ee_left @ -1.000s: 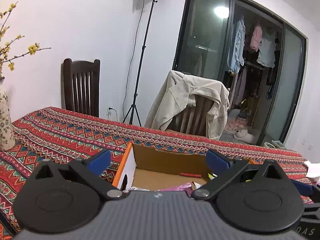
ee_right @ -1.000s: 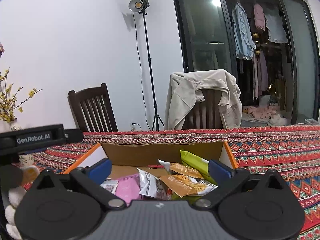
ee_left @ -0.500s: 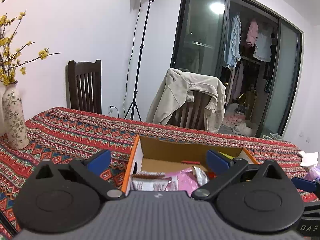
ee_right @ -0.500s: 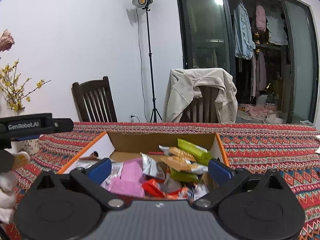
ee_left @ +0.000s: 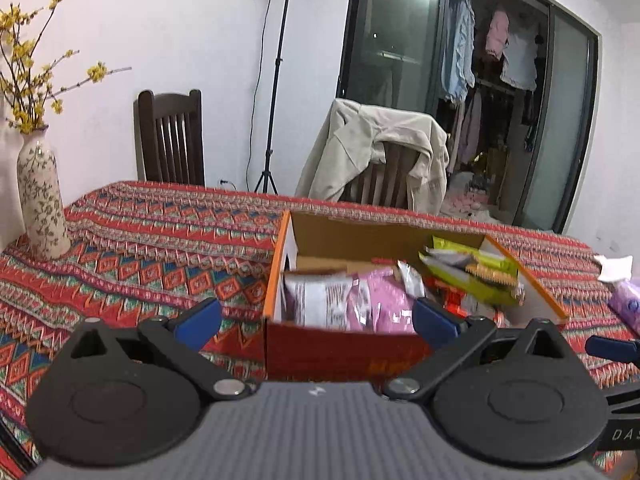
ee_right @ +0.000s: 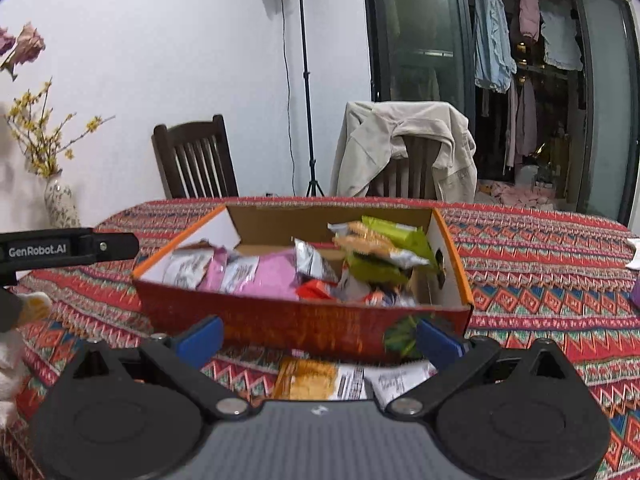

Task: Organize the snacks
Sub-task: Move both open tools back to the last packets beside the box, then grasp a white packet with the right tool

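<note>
An open cardboard box (ee_left: 344, 344) with orange rims and a red front stands on the patterned tablecloth; it also shows in the right wrist view (ee_right: 304, 324). It holds several snack packets: pink ones (ee_right: 272, 276), green ones (ee_right: 388, 236) and a silver one (ee_left: 316, 296). My left gripper (ee_left: 318, 320) is open and empty, in front of the box's near wall. My right gripper (ee_right: 318, 338) is open and empty, also in front of the box. A yellow and white snack packet (ee_right: 332, 378) lies on the cloth between the right gripper's fingers.
A flowered vase (ee_left: 40, 204) with yellow branches stands at the table's left. A white tissue (ee_left: 614, 268) and a purple pack (ee_left: 626, 306) lie at the right. Two chairs, one draped with a beige jacket (ee_left: 376, 152), stand behind the table.
Both grippers have pulled back and risen from the box, so its front wall and contents now show. A loose packet in front of the box has come into the right wrist view.
</note>
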`<state>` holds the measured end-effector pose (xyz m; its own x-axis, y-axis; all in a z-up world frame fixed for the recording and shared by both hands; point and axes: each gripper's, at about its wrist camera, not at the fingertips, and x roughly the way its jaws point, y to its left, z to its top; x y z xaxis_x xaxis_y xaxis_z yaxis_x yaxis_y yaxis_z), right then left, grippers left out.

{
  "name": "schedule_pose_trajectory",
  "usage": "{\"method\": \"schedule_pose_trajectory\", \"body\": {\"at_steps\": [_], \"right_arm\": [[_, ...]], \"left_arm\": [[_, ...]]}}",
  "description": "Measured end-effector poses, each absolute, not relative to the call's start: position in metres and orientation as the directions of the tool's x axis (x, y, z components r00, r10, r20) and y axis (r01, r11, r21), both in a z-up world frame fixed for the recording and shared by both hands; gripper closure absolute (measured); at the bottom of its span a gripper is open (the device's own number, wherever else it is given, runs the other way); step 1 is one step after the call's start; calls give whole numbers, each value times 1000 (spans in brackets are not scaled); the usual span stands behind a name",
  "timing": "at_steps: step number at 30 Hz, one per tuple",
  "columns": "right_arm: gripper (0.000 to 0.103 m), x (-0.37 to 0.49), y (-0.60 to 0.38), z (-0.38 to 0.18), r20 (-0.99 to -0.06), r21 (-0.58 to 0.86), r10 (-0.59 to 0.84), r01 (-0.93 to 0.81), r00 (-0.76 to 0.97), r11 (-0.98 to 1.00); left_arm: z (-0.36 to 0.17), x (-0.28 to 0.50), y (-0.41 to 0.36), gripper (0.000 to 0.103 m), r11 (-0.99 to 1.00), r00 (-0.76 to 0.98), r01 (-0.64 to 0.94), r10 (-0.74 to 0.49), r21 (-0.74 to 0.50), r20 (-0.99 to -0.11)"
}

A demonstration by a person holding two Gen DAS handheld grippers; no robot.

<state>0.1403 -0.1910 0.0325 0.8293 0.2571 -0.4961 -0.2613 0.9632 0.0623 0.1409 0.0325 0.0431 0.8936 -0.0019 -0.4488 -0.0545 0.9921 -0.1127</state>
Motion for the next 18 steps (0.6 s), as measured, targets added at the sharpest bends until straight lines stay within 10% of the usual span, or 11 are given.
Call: {"method": "schedule_pose_trajectory", "body": {"at_steps": [18], "right_arm": [[0, 144, -203, -11, -633, 14, 180, -221, 753, 975]], "left_arm": [[-1, 142, 46, 0, 988, 873, -54, -24, -147, -488]]}}
